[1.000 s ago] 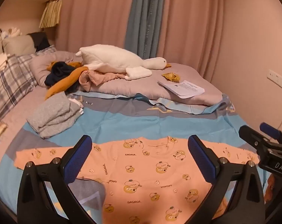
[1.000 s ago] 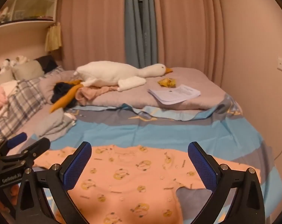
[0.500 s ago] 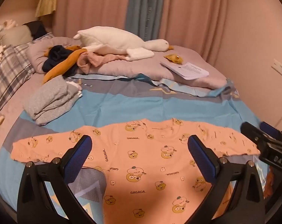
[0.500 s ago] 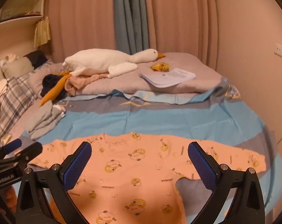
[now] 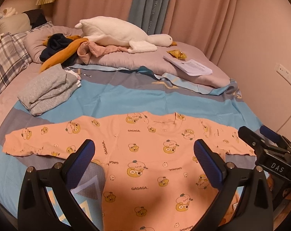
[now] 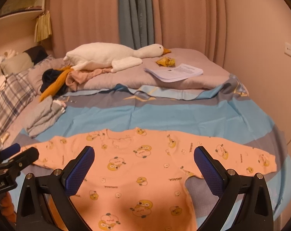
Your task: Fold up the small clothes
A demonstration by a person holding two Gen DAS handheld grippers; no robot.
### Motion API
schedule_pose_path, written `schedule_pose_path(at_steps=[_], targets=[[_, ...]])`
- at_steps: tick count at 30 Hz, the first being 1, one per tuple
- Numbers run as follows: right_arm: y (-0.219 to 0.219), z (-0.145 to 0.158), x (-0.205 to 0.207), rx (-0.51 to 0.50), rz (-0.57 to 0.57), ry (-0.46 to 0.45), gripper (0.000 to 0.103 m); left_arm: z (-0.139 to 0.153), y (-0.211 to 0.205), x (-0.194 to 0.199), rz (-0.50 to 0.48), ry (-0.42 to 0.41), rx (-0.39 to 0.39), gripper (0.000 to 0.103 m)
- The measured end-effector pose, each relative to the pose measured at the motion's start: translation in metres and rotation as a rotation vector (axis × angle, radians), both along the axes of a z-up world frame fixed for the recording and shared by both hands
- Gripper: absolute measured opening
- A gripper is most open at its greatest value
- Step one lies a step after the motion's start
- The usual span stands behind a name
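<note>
A small orange long-sleeved shirt [image 5: 149, 154] [image 6: 145, 163] printed with yellow cartoon faces lies flat on the blue bed sheet, both sleeves stretched out sideways. My left gripper [image 5: 143, 152] hovers open over the shirt's chest, nothing between its blue pads. My right gripper [image 6: 143, 157] is open above the same shirt, further toward the right sleeve [image 6: 241, 157]. Each gripper shows at the edge of the other's view. The shirt's hem is hidden below the frames.
A folded grey garment pile [image 5: 49, 88] lies at the left. Behind it, a heap of dark, mustard and pink clothes [image 5: 68, 48], a white plush goose [image 5: 118, 32] and a stack of papers [image 5: 189, 67] rest on a mauve quilt. Wall close on the right.
Both grippers have risen and tilted down, so more of the spread shirt and its two sleeves shows. The shirt itself has not moved; both stay open.
</note>
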State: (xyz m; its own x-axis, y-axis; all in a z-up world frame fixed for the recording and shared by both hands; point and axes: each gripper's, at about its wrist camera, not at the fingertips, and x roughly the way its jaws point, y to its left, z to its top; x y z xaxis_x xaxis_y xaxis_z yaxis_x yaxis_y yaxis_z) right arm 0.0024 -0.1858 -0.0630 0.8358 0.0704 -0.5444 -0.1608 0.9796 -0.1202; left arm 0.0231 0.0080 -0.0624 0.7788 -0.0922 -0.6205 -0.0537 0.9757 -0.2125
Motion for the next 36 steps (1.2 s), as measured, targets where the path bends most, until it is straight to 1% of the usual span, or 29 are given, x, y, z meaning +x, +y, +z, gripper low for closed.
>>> schedule_pose_path(at_steps=[4,13,20,36], targets=[[0.005,0.002,0.001,-0.019,0.013,0.006,0.102,-0.002,0.000,-0.002,0.008,-0.001,0.011,0.102],[0.009,-0.001,0.002,-0.032,0.025,0.011,0.102,-0.008,-0.004,-0.005,-0.002,0.000,0.074,0.102],[0.011,-0.001,0.000,-0.033,0.023,0.007,0.102,-0.012,-0.001,-0.006,0.005,0.008,0.061,0.102],[0.016,-0.004,-0.001,-0.026,0.043,0.016,0.102,-0.012,-0.004,-0.006,-0.003,0.002,0.066,0.102]])
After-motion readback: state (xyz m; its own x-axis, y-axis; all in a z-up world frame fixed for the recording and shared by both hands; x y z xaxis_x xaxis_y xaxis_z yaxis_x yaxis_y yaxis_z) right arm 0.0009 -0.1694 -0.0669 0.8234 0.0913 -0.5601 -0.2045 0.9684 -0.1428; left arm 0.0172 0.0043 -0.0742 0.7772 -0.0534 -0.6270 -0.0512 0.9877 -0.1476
